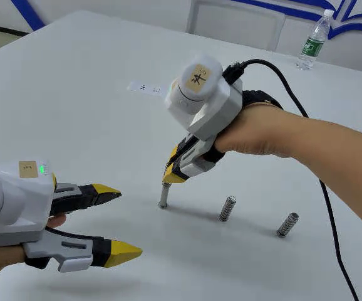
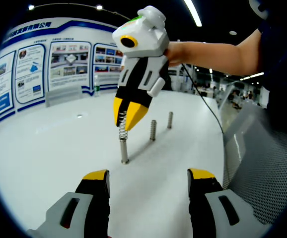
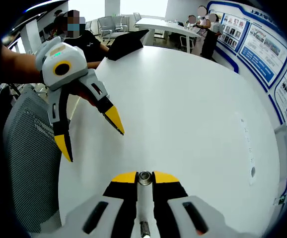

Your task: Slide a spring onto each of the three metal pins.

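**Head view:** on the white table [image 1: 74, 113], the middle spring [image 1: 227, 208] and the far-right spring [image 1: 287, 224] stand upright, right of centre. Each looks already sleeved over its own pin, so two of the three appear done. At centre the right claw [image 1: 168, 177] points down, its tips just above the last pin [image 1: 163, 197], whose shaft is bare. The left claw [image 1: 128, 222] hovers at lower left, spread and empty.

**Left gripper view:** at upper centre the right claw pinches the third spring [image 2: 123, 126]. The spring hangs from the yellow tips with its lower end meeting the top of the last pin — started, not seated. The left claw's own jaws rise spread at the bottom.

**Right gripper view:** at bottom centre the right claw's jaws are pressed together on the third spring's round top. What is left, I judge, is to lower this spring down the shaft and let go.
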Motion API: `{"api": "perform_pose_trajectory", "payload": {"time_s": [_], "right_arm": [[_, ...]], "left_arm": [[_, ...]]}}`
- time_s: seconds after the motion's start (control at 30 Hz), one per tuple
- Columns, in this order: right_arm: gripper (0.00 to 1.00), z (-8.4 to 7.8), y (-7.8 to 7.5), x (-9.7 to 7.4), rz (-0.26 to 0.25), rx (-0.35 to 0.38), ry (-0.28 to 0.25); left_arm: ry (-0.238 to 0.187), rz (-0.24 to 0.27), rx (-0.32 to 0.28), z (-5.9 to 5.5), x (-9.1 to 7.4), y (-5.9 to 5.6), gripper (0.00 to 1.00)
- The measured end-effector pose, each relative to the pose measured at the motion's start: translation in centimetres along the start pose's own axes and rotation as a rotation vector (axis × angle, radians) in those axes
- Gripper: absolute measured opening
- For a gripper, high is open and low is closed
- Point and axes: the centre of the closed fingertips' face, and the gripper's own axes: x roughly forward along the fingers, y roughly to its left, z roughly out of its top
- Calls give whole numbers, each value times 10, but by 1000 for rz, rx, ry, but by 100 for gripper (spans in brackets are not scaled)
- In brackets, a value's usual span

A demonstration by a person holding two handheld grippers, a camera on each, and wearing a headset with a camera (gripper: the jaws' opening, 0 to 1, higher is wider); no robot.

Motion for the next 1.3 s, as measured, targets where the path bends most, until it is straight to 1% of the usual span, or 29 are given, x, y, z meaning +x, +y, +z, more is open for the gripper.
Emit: {"api": "perform_pose_trajectory", "payload": {"time_s": [0.23, 0.4, 0.53, 0.63, 1.0, 1.3], "right_arm": [[12, -3, -1, 4, 5, 10, 5], [12, -6, -2, 10, 11, 25, 6], [12, -11, -3, 17, 14, 36, 12], [12, -12, -1, 22, 18, 40, 16], [12, -19, -2, 38, 20, 52, 37], [13, -24, -1, 44, 17, 73, 37]], "left_arm": [[2, -1, -3, -1, -1, 0, 64], [3, -2, -5, -1, 0, 0, 64], [5, -3, -4, -1, 0, 0, 64], [6, -3, -6, -1, 1, 0, 64], [8, 4, -9, -2, -1, 2, 64], [8, 3, -10, -2, 0, 2, 64]]}}
